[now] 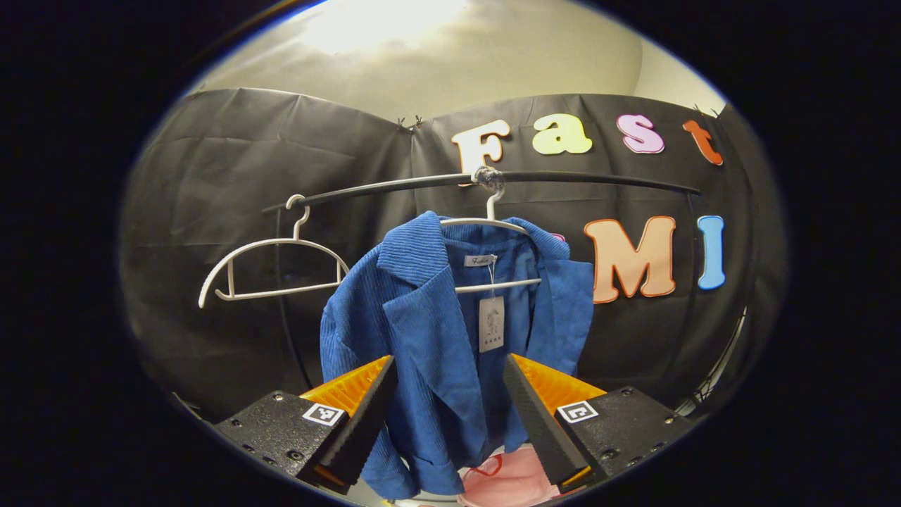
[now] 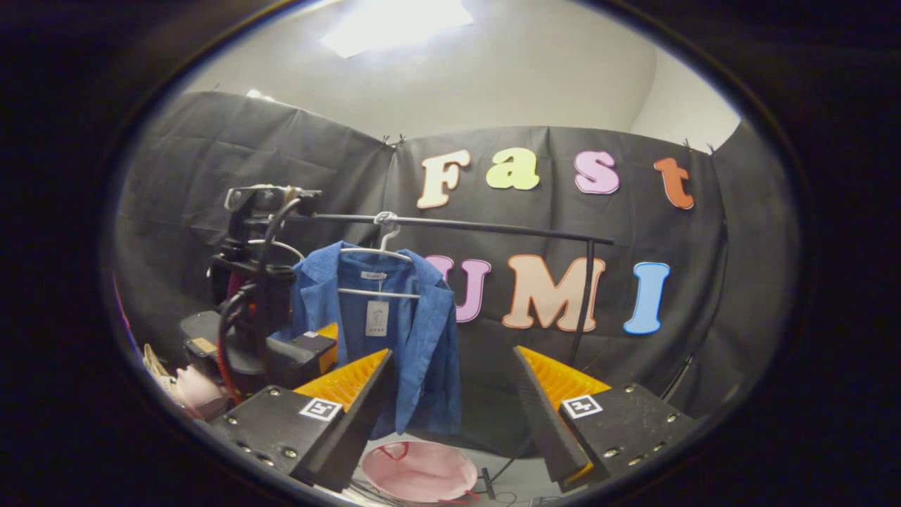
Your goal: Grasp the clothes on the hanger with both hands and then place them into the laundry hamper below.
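The blue jacket [image 1: 422,338] has its hem hidden behind the left gripper [image 1: 448,408] fingers, and the pink hamper [image 1: 503,482] gets cut off at the bottom edge. In the right gripper view, the jacket's left sleeve sits behind the other gripper [image 2: 299,355].

Black rail [image 1: 394,184] carrying two white hangers, blue jacket [image 1: 436,338] on one
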Demonstrator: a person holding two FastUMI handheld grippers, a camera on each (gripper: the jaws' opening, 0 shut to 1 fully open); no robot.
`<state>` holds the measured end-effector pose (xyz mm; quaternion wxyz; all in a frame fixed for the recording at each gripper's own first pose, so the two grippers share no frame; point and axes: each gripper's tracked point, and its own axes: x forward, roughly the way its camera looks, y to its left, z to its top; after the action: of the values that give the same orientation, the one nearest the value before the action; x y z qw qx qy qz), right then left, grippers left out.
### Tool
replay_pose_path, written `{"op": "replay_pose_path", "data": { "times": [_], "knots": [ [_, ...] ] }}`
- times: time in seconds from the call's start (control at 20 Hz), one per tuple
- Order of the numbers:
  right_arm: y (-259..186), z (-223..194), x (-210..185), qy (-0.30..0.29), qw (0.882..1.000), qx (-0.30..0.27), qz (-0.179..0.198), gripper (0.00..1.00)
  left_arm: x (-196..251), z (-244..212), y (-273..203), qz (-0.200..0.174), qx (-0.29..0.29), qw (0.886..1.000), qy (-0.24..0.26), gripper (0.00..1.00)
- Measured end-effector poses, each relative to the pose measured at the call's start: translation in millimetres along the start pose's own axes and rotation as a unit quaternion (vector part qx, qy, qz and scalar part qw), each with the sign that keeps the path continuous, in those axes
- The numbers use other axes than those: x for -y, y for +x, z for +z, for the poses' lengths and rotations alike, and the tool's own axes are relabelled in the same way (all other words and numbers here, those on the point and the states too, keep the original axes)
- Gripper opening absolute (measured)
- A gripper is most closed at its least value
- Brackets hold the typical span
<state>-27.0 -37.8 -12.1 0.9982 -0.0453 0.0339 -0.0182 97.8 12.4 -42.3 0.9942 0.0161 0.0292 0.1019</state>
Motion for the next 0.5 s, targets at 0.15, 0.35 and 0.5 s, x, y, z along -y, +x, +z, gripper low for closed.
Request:
{"op": "replay_pose_path", "data": {
  "times": [0.15, 0.35, 0.5],
  "knots": [
    [6, -1, 10, -0.005, 1.0, 0.002, -0.016, 0.98, -6, -2, 24, 0.019, -0.003, 1.0, -0.007, 0.94],
    [26, 1, 13, -0.006, 0.999, 0.003, -0.034, 0.99, -17, -9, 54, 0.033, -0.011, 0.999, -0.02, 0.94],
    [48, 4, 10, -0.016, 0.999, 0.006, -0.038, 0.97, -22, -14, 68, 0.022, -0.017, 0.999, -0.02, 0.86]
  ]
}}
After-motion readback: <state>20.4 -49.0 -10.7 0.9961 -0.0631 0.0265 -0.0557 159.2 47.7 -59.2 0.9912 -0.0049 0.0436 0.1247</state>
